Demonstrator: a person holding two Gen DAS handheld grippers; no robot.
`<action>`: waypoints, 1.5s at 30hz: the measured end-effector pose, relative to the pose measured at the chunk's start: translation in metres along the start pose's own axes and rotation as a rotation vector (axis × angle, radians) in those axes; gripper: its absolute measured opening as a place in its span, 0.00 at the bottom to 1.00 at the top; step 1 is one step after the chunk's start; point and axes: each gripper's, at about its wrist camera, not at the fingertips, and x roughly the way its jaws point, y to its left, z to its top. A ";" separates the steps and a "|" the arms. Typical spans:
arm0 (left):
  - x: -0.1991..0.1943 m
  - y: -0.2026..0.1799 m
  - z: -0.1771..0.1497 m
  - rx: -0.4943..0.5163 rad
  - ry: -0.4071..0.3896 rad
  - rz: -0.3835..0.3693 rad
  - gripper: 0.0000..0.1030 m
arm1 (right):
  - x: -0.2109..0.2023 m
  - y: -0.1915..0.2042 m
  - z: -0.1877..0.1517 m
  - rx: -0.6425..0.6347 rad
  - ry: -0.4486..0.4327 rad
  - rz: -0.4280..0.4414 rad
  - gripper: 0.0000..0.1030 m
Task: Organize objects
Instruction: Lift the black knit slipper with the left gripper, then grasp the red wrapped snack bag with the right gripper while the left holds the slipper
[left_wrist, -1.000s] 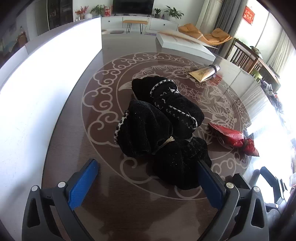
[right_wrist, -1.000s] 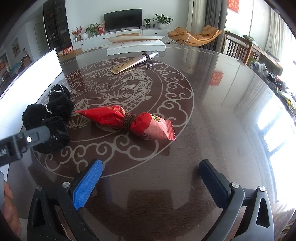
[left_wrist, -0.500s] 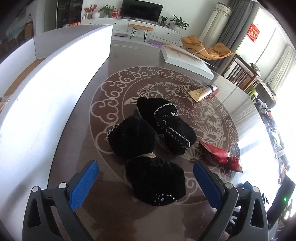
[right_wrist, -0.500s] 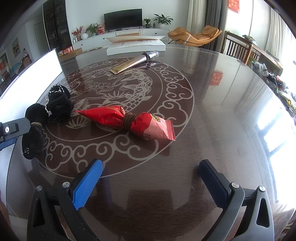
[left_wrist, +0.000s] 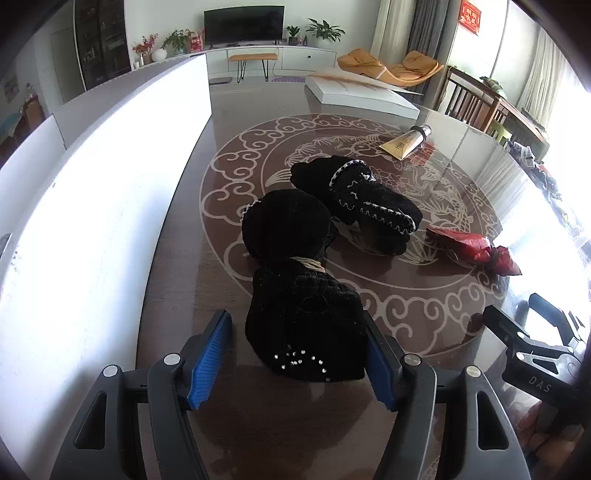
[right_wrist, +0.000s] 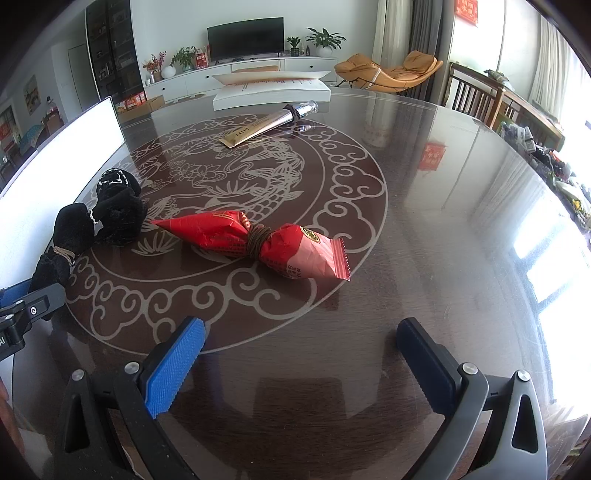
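Black fabric bundle (left_wrist: 303, 325) sits on the dark glass-topped surface (left_wrist: 424, 325), tied at its waist with a tan band (left_wrist: 310, 263). Its near lobe, the one with small silver studs, lies between the pads of the left gripper (left_wrist: 299, 356). Jaws there have just been closing on it — the right pad looks to touch the fabric, the left pad still shows a gap, so no full clamp visible.

Everything else, relative to that bundle:
- second black knit piece with white stitching (left_wrist: 365, 203) just beyond it, touching or nearly touching the far lobe
- red snack packet (right_wrist: 258, 243), cinched in the middle with a brown band, to the right, apart from the fabric
- gold tube with a silver cap (right_wrist: 266, 123) farther off, beyond the knit piece, near the far side of the surface
- flat white box (left_wrist: 362, 96) behind the tube at the far edge
- white panel (left_wrist: 92, 177) runs along the left, close by

Right gripper (right_wrist: 299, 360) — jaws wide, nothing between them, hanging over bare surface on the near side of the red packet, well right of the bundle.
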 end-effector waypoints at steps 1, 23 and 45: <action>0.004 -0.001 0.003 0.000 0.001 0.004 0.68 | 0.000 0.000 0.000 0.000 0.000 0.000 1.00; 0.023 -0.008 0.013 0.030 -0.072 0.066 1.00 | 0.000 0.000 0.000 0.000 0.000 0.000 1.00; 0.025 -0.008 0.020 0.059 0.001 0.051 1.00 | -0.016 -0.024 0.000 0.001 0.037 0.126 0.96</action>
